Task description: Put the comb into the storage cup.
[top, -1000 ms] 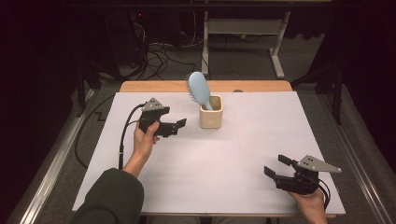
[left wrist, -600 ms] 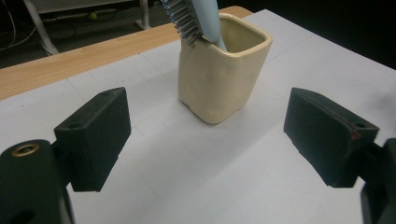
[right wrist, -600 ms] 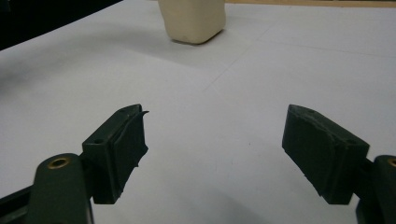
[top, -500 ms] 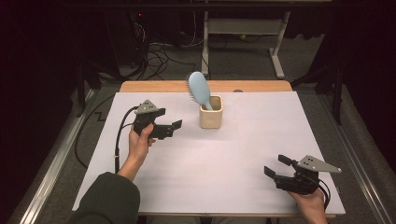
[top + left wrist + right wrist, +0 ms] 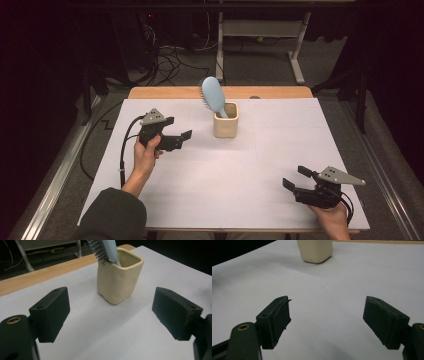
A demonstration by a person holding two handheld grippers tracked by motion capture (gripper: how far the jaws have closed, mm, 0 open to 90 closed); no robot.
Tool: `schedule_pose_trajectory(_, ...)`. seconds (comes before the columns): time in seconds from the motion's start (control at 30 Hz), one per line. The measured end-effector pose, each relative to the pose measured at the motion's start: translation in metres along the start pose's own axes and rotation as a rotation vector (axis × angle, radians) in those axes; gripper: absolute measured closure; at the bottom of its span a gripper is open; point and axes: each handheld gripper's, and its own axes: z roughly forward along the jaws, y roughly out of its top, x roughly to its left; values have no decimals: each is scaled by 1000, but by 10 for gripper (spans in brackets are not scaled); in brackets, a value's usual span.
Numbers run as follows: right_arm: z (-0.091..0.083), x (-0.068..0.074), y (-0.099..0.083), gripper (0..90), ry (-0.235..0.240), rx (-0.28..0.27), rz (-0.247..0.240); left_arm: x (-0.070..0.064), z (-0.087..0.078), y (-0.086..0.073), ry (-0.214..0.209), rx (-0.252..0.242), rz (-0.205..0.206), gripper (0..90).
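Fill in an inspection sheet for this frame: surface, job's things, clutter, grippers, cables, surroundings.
Surface: white sheet over a wooden table, bare.
Job's things: cream cup upright, blue hairbrush standing in it, head up and leaning left.
Clutter: nothing seen.
Grippers: left gripper open, aimed at the cup, apart from it; right gripper open, near the front right corner.
Cables: black cable trails from the left gripper.
Surroundings: dark floor, cable tangle, desk frame behind.

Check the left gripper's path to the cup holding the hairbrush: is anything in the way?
Nothing visible is. The left gripper is open and faces the cream cup, with bare white table cover between them. The blue hairbrush stands in the cup, leaning toward the gripper's side.
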Motion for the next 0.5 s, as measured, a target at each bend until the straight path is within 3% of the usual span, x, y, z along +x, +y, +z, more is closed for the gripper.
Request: schedule_pose_trajectory(0.5, 0, 0, 0, 221, -3, 2, -3, 4, -11, -8, 14, 1, -5, 158)
